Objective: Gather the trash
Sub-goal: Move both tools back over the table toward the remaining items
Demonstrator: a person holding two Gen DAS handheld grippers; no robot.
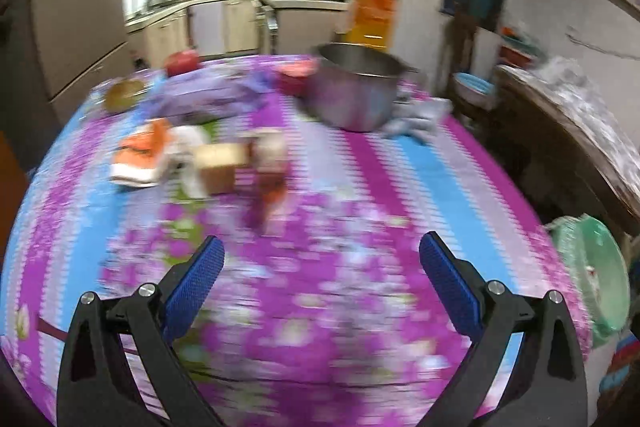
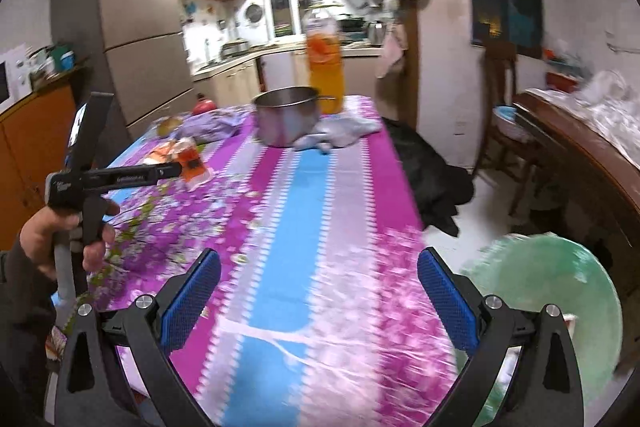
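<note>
Both tongs, left tongs and right tongs, gape empty. Wrappers lie left of the steel pot; approach low, pinch one piece squarely.

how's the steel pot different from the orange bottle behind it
The steel pot is short, wide, grey metal and open on top; the orange bottle is tall, narrow, see-through and holds orange liquid. Both stand upright at the far end of the table.
</note>
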